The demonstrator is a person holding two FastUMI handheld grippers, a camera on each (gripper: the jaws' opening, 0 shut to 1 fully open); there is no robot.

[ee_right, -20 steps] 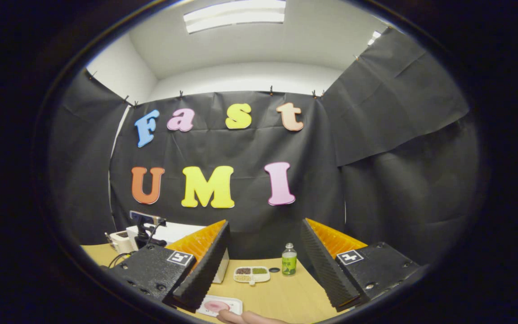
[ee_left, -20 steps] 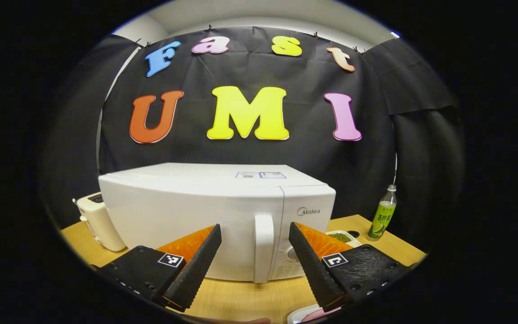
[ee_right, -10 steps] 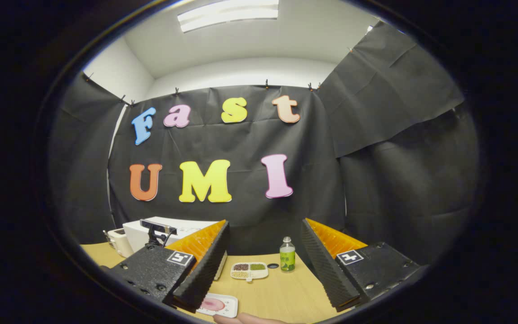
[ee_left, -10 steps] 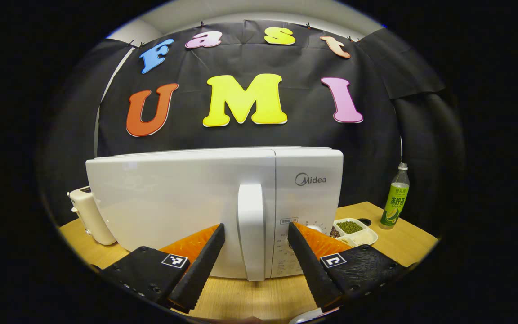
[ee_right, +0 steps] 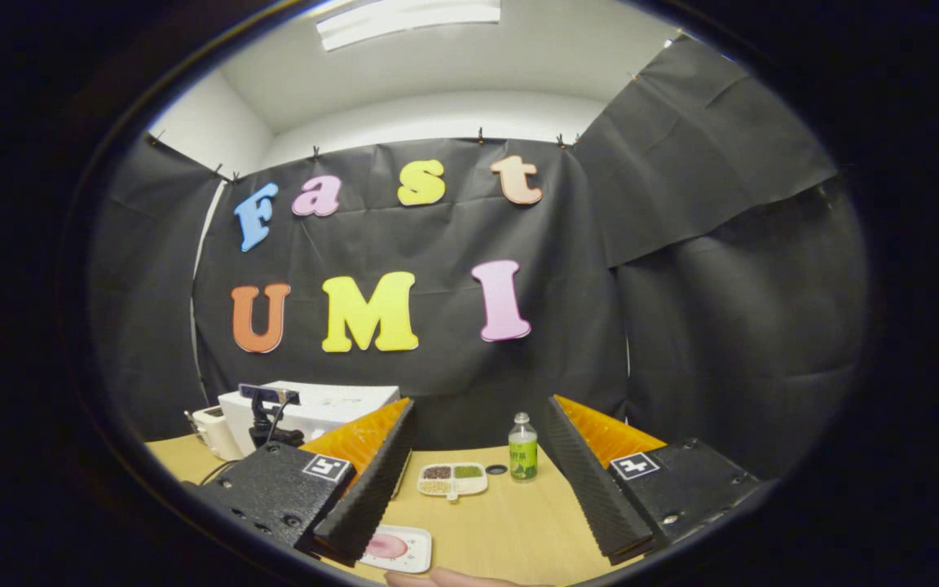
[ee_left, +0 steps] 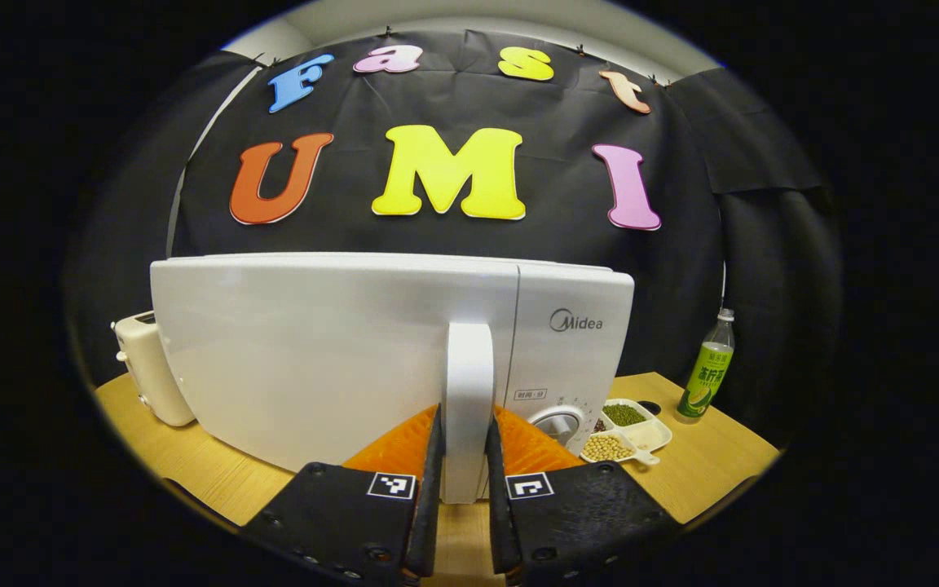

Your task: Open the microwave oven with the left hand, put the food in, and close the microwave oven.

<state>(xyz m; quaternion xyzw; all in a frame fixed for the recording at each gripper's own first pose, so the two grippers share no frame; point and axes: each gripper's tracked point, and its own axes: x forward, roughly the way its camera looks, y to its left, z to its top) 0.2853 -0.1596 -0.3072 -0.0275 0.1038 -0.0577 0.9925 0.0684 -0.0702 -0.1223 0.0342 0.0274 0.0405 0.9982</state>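
in the left gripper view, the left gripper (ee_left: 463,465) is pinching the vertical white door handle (ee_left: 469,391) of the microwave oven (ee_left: 315,350); one finger presses each side of the handle near its lower end. the oven door is shut, flush with the control panel on its right. the oven stands on a wooden table (ee_left: 706,465). a cream toaster (ee_left: 143,367) sits at the oven's left, touching or just beside it. to the right of the oven lie a divided dish of beans (ee_left: 628,428) and, farther right, a green-labelled bottle (ee_left: 706,367), upright.

in the right gripper view, the right gripper (ee_right: 478,481) is spread wide and holds nothing, well above the table. the food, a pink item on a small white plate (ee_right: 392,548), lies on the near part of the table, below the gripper's left finger. the microwave oven (ee_right: 319,408) stands far left, well apart from the plate.
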